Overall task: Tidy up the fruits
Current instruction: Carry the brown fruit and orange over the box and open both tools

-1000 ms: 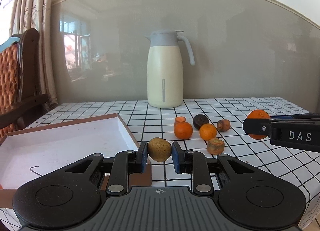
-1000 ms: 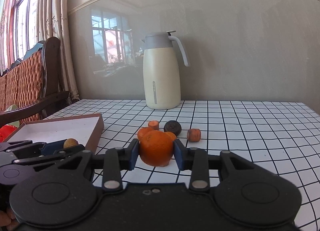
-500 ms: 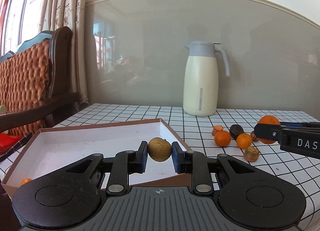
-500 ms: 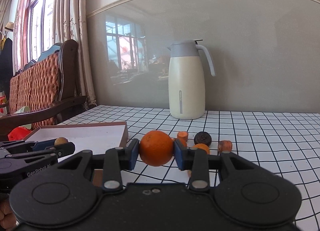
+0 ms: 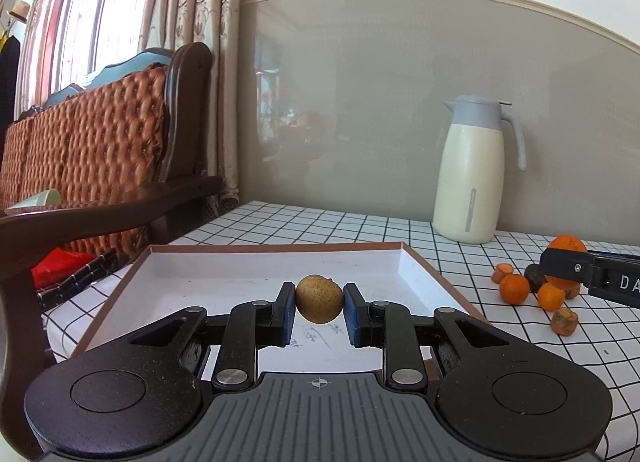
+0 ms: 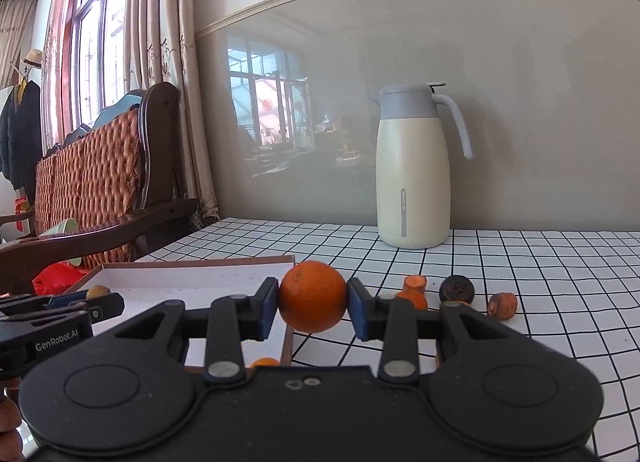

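My left gripper (image 5: 319, 302) is shut on a small yellow-brown fruit (image 5: 319, 299) and holds it above the white inside of a shallow brown-rimmed box (image 5: 224, 278). My right gripper (image 6: 313, 302) is shut on an orange (image 6: 313, 296) and hangs over the box's right rim (image 6: 289, 294). The right gripper (image 5: 560, 266) with its orange also shows in the left wrist view. Several small oranges (image 5: 515, 289), carrot pieces (image 5: 564, 321) and a dark fruit (image 6: 457, 289) lie on the checked tablecloth (image 6: 540, 262) right of the box. A small orange piece (image 6: 265, 362) lies in the box.
A cream and grey thermos jug (image 5: 474, 170) stands at the back of the table by the wall. A wooden wicker-backed chair (image 5: 100, 150) stands to the left of the table. A red bag (image 5: 60, 262) lies on the chair seat.
Both grippers have moved left with their fruit. The left gripper now hangs over the box; the right one has reached the box's right rim.
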